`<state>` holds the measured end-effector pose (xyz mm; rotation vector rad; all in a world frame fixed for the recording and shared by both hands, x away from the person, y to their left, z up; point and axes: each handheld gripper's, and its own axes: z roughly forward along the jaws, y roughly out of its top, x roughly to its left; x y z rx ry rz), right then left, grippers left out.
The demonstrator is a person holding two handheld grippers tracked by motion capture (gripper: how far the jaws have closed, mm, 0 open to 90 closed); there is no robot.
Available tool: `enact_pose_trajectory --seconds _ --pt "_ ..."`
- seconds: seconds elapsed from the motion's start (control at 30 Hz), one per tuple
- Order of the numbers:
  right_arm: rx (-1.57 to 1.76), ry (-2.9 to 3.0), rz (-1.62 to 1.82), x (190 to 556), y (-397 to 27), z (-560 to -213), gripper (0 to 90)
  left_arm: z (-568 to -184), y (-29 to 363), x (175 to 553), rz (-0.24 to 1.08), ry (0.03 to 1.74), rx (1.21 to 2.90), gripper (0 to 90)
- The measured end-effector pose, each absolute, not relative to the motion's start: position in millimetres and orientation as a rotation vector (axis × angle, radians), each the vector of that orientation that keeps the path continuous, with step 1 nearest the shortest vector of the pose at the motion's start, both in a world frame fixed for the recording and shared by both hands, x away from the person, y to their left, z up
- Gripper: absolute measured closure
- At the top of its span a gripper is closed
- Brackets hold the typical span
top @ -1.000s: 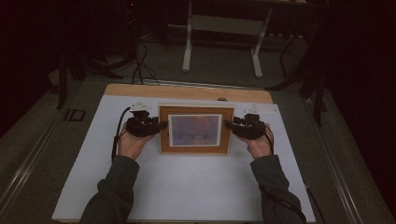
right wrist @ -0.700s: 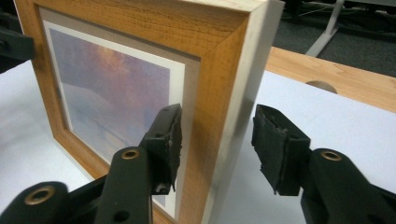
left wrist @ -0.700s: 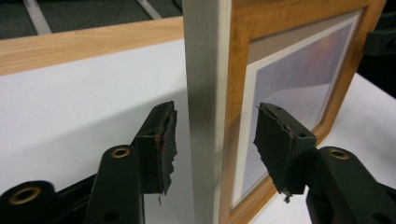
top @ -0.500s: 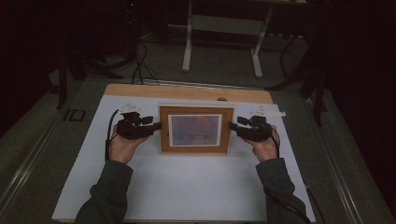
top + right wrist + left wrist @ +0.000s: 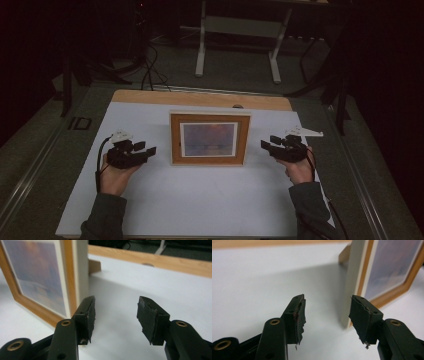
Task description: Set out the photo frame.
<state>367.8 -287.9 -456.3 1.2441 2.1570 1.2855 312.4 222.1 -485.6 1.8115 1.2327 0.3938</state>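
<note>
A wooden picture frame [image 5: 210, 139] with a bluish-orange print stands upright on the white table top [image 5: 200, 200]. My left gripper [image 5: 146, 148] lies to its left, a short gap away, jaws pointing at the frame's side. In the left gripper view the left gripper [image 5: 327, 315] is open with nothing between its pads, and the frame [image 5: 387, 270] stands beyond at the right. My right gripper [image 5: 267, 143] mirrors it on the other side. The right gripper [image 5: 116, 315] is also open and empty, with the frame [image 5: 37, 280] at the left. Both pairs of jaws have just been opening.
A wooden strip [image 5: 200, 98] runs along the table's far edge. Behind it on the dark floor stand a metal stand [image 5: 237, 45] and cables [image 5: 150, 70]. The frame's rear prop [image 5: 94, 266] rests on the table behind it.
Both grippers have let go of the frame's sides and drawn outward and toward the person. The frame stays standing in place.
</note>
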Motion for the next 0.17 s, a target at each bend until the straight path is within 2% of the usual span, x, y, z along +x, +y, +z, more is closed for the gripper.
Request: enact_pose_trajectory --seconds 0.17 --pt "1.284 2.128 1.213 349 -307 -474 46.5 -504 227 296 0.458 1.274 1.834 45.9"
